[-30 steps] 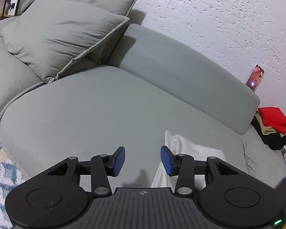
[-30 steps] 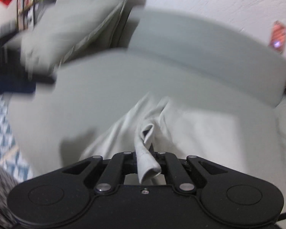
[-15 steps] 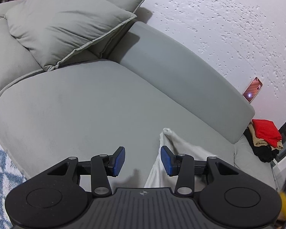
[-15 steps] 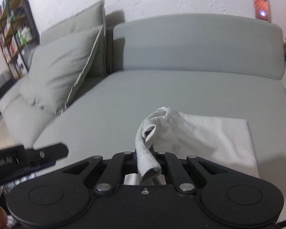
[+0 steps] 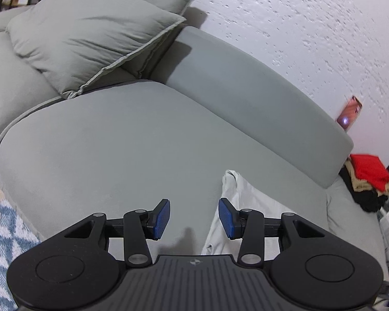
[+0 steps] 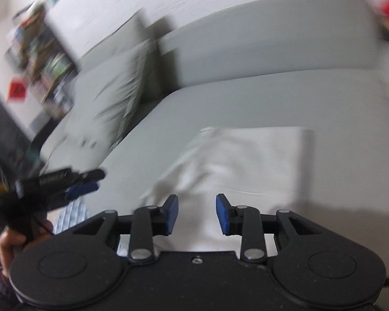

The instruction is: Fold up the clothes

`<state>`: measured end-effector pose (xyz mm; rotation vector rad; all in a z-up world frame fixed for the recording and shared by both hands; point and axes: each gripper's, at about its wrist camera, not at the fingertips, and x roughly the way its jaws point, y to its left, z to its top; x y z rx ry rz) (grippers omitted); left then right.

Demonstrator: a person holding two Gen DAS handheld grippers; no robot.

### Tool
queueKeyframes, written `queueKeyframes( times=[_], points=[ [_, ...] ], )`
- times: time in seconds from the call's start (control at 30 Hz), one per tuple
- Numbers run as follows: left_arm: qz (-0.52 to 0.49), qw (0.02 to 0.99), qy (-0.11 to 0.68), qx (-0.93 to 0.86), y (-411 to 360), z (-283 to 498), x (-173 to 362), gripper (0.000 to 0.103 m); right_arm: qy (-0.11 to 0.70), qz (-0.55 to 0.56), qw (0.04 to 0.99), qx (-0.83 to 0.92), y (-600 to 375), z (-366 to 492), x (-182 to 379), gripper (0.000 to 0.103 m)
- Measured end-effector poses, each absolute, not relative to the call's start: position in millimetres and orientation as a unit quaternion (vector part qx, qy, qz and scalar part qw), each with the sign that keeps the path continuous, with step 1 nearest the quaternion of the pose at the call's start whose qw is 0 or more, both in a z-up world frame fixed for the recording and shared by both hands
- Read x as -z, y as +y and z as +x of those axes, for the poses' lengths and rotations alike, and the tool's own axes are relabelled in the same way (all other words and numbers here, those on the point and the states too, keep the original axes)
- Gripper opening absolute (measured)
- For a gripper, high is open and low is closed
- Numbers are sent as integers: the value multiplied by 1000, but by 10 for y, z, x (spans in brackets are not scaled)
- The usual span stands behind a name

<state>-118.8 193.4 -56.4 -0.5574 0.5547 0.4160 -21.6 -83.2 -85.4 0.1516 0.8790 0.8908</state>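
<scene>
Cloth [image 6: 246,160] lies flat near sofa [image 5: 116,142] front edge: light, limp, grab a corner. Right tongs [image 6: 197,213] opening, nothing between; left tongs [image 5: 194,217] apart, empty.

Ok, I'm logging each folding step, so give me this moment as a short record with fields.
surface: grey sofa seat
garment: white cloth, lying on the seat, part folded, left edge bunched
left gripper: open, nothing between its pads, cloth just to its right
right gripper: jaws opening, above the cloth, nothing pinched
other clothes: red-topped pile at the sofa's far end
cushions: two grey cushions against the backrest
phone: propped against the wall
</scene>
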Motion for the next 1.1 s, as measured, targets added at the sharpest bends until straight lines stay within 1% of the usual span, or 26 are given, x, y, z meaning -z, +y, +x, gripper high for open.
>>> queueKeyframes(
  times=[0.13,0.23,0.4,0.6,0.8,1.1],
  points=[
    [-205,919,290,-168,1624,-971,520,42,395,80,840,-364,-1345,-311,834,34],
    [-147,930,304,-143,1335,-791,495,44,381,90,859,-331,-1515,-395,868,38],
    [-81,936,324,-113,999,-527,513,45,395,74,874,-274,-1697,-516,908,43],
    [-88,933,333,-108,926,-446,543,45,406,101,874,-246,-1987,-536,919,47],
    [-76,930,338,-125,890,-475,562,47,434,112,858,-252,-1989,-449,1048,49],
    [-66,925,348,-136,936,-493,585,49,453,127,844,-258,-1943,-376,1167,51]
  ],
)
